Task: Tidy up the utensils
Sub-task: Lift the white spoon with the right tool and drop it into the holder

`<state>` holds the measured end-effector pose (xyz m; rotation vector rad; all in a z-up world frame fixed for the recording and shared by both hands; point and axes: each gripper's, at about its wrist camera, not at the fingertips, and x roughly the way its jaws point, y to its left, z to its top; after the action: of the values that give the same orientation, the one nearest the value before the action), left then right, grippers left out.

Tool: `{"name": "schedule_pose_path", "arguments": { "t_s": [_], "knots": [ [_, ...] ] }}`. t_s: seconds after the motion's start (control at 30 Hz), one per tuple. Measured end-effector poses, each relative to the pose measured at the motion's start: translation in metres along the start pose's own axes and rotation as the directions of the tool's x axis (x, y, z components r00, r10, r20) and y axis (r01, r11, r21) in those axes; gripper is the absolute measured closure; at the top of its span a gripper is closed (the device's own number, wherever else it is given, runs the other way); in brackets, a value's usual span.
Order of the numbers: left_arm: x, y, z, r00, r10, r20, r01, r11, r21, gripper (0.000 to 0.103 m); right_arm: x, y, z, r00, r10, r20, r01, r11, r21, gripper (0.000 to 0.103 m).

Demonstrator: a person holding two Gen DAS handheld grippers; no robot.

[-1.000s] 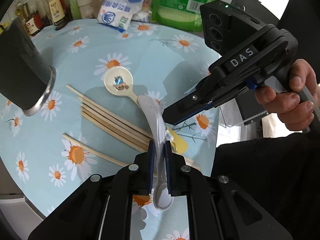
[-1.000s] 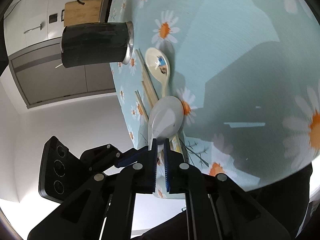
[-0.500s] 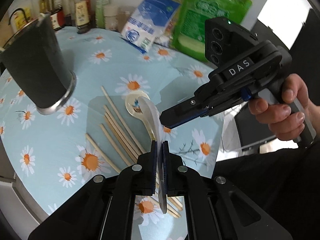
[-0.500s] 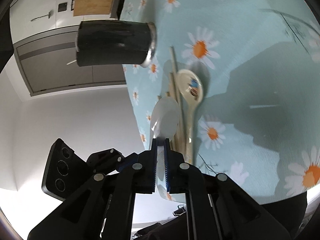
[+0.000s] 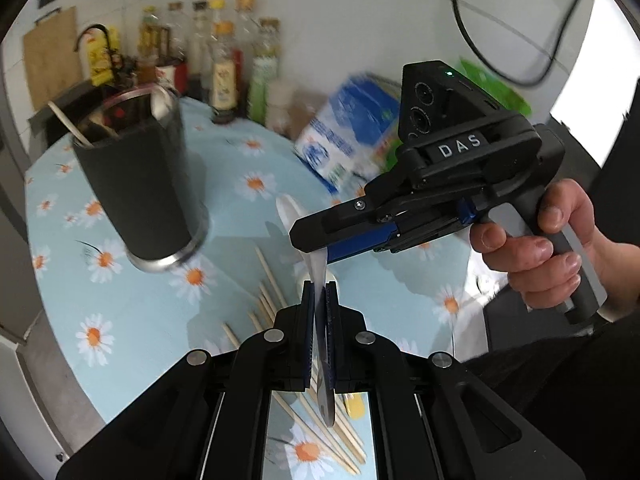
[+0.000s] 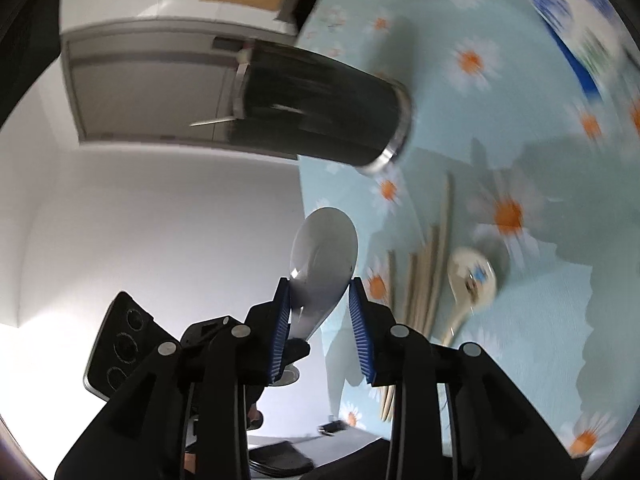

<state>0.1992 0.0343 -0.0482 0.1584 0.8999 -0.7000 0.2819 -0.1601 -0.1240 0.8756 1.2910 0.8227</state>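
table [image 5: 132, 320]: round, daisy cloth | on it: black cup [image 5: 140, 188] far left; chopsticks [image 5: 268, 300] near; ceramic spoon [image 6: 472, 280] beside chopsticks; bottles [image 5: 224, 76], bags [image 5: 348, 136] far

Left gripper [image 5: 319, 292] fingers clamped together; right gripper [image 6: 320, 296] fingers opening, hand-held.

From my end the tablecloth [image 5: 132, 312] is pale blue-green with white daisies, orange centres. The holder cup [image 5: 140, 184] is matte black with a shiny silver base ring. White spoon [image 6: 320, 256], plus a cream spoon [image 6: 472, 280] with a little blue-and-orange print. Chopsticks [image 5: 268, 300] are light tan wood. Both grippers are black with blue ribbed pads [image 6: 360, 320].
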Motion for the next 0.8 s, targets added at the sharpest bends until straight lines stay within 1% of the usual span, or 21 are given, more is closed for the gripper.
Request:
{"name": "schedule_pose_path", "arguments": {
  "t_s": [0.13,0.2,0.3,0.4,0.43,0.53,0.63,0.73,0.8],
  "knots": [
    [-0.017,0.009,0.016,0.995,0.028,0.091,-0.022,0.997,-0.069,0.099,-0.002,0.036,0.021,1.000,-0.010,-0.002,0.010,0.992,-0.124,0.072],
    [-0.024,0.010,0.023,0.990,0.056,0.132,-0.046,0.996,-0.077,0.099,-0.002,0.052,0.032,1.000,-0.009,0.002,0.009,0.984,-0.176,0.072],
    [-0.032,0.013,0.034,0.975,0.105,0.193,-0.087,0.991,-0.100,0.099,-0.002,0.074,0.049,1.000,-0.016,0.006,0.017,0.966,-0.257,0.072],
    [-0.037,0.016,0.044,0.963,0.132,0.234,-0.105,0.987,-0.124,0.099,-0.004,0.094,0.061,0.999,-0.028,0.016,0.032,0.944,-0.329,0.072],
    [-0.038,0.016,0.048,0.957,0.152,0.249,-0.122,0.984,-0.131,0.099,-0.005,0.099,0.064,0.999,-0.036,0.022,0.041,0.934,-0.355,0.072],
    [-0.037,0.019,0.055,0.946,0.180,0.270,-0.142,0.977,-0.156,0.098,-0.004,0.112,0.074,0.998,-0.057,0.030,0.064,0.913,-0.403,0.072],
    [-0.037,0.023,0.062,0.940,0.201,0.277,-0.154,0.971,-0.182,0.098,-0.002,0.119,0.087,0.998,-0.059,0.034,0.067,0.905,-0.419,0.071],
    [-0.037,0.024,0.070,0.933,0.222,0.285,-0.172,0.967,-0.187,0.098,-0.006,0.122,0.095,0.997,-0.058,0.050,0.074,0.898,-0.433,0.069],
    [-0.035,0.025,0.075,0.933,0.229,0.279,-0.181,0.966,-0.186,0.098,-0.009,0.124,0.101,0.997,-0.054,0.053,0.071,0.899,-0.433,0.069]
  ]
}}
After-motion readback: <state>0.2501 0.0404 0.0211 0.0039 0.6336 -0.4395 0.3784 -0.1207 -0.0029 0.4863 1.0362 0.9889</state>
